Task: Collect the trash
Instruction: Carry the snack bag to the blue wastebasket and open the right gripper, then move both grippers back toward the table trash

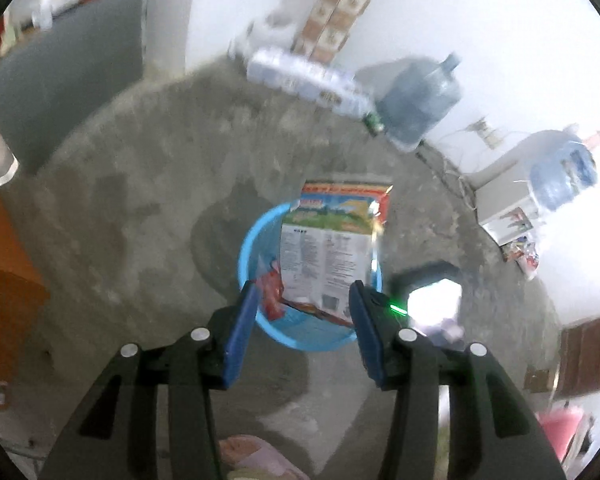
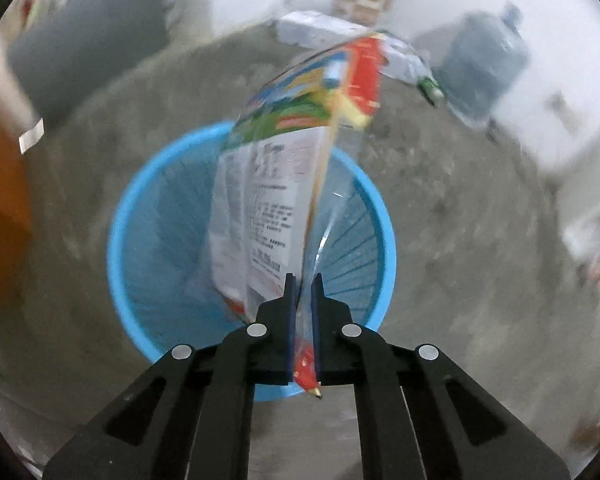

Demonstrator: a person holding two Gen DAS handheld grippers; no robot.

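Right gripper (image 2: 303, 280) first: blue-padded fingers (image 2: 289, 312) pinched nearly together on the red bottom edge of a large printed plastic snack bag (image 2: 276, 184), white text panel facing the camera, green-and-red artwork at the far end. Bag standing up and away from the fingertips, leaning out over the round blue plastic slatted wastebasket (image 2: 160, 216) directly beyond and below. Picture blurred with motion.

Over on the left gripper (image 1: 303, 296): fingers (image 1: 242, 332) standing apart, nothing pressed between them. Just past the fingertips, the same blue wastebasket (image 1: 246, 248), with the big bag (image 1: 328, 248) lying across its mouth and a small red wrapper (image 1: 271, 286) inside, close to the left finger.

Further out, bare grey concrete floor (image 1: 140, 200) all around the basket. Far beyond, against the white wall, a shrink-wrapped pack of water bottles (image 1: 300, 76) and a big blue-tinted water jug (image 1: 420, 100) lying tilted.
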